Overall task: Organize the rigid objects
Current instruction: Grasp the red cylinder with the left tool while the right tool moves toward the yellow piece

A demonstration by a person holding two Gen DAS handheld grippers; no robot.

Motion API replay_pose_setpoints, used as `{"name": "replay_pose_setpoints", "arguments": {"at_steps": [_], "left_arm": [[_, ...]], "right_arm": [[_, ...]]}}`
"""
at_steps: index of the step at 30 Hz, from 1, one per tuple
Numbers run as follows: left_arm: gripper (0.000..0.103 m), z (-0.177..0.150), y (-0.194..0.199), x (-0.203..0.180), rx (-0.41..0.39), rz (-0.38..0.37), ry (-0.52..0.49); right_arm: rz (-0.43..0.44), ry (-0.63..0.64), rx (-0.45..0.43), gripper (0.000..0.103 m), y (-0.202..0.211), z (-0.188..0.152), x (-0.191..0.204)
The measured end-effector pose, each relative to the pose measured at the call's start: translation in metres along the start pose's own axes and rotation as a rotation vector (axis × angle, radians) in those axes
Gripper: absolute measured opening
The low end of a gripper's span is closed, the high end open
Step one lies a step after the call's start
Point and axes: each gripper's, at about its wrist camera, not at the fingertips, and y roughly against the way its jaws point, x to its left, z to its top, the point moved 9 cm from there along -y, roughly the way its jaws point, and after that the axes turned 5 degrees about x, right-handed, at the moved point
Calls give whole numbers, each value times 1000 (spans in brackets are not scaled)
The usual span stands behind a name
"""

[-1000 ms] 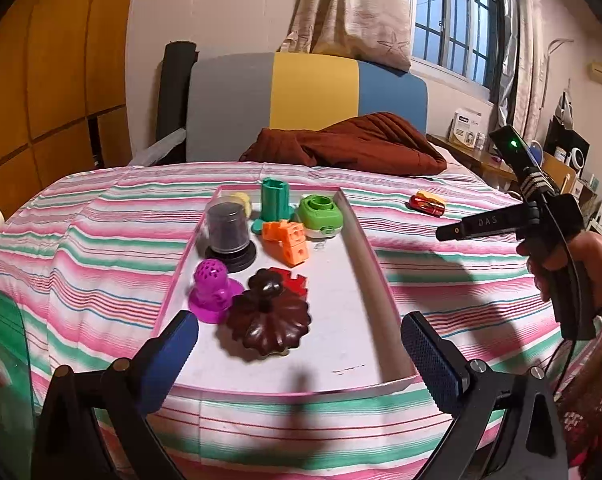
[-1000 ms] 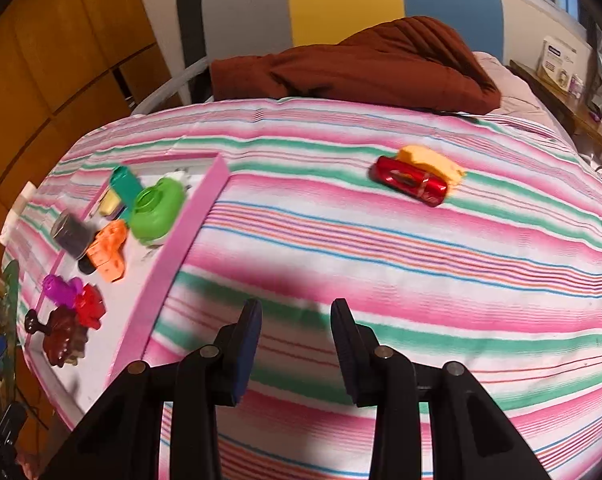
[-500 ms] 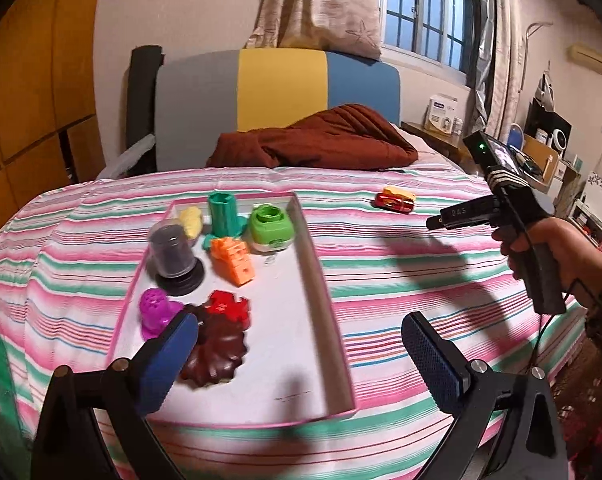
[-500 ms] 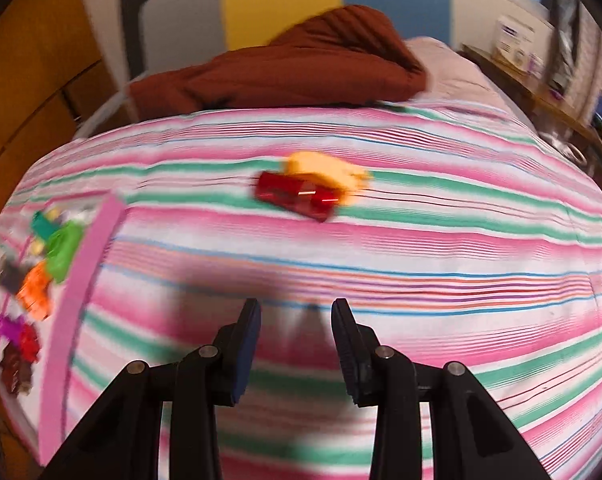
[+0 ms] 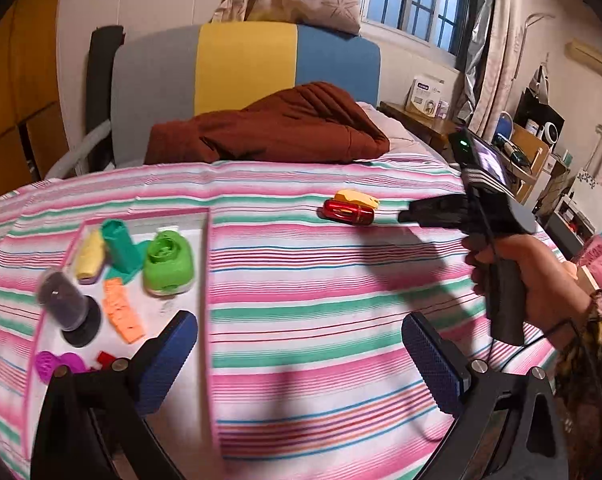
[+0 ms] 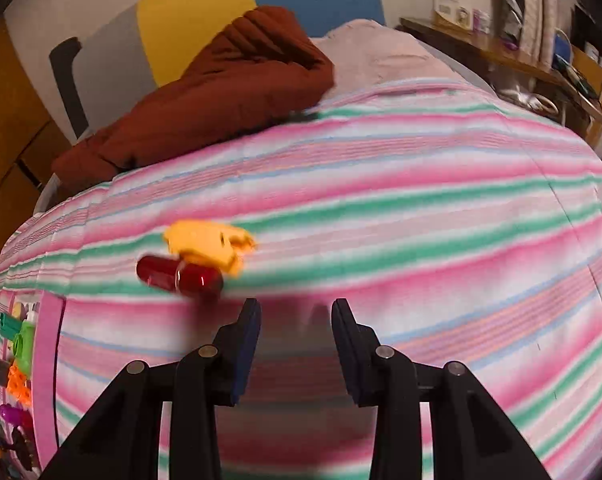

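The right gripper (image 6: 295,320), fingers parted and empty, is nearing the red toy car (image 6: 179,277) lying just ahead-left of them, seemingly needing a leftward shift, while the left gripper (image 5: 301,344) is hanging wide open.

The left black two-finger gripper with blue textured pads (image 5: 299,358) fills the bottom of its own view, jaws spread wide and holding nothing. The right black pistol-grip gripper (image 6: 295,342) has its jaws parted with a narrower gap, empty. At the right edge of the left view, the person's bare right hand (image 5: 535,280) wraps its handle, the gripper's nose pointing toward frame left.
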Motion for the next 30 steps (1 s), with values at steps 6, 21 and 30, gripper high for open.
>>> {"name": "replay_pose_setpoints", "arguments": {"at_steps": [6, 21, 30], "left_arm": [[103, -13, -16, 1, 35, 38, 6], [103, 58, -102, -2, 97, 44, 236], [83, 102, -188, -9, 235, 60, 382]], "right_arm": [[-70, 62, 30, 37, -30, 13, 5], [61, -243, 58, 39, 13, 17, -45], [93, -297, 64, 39, 9, 25, -50]]}}
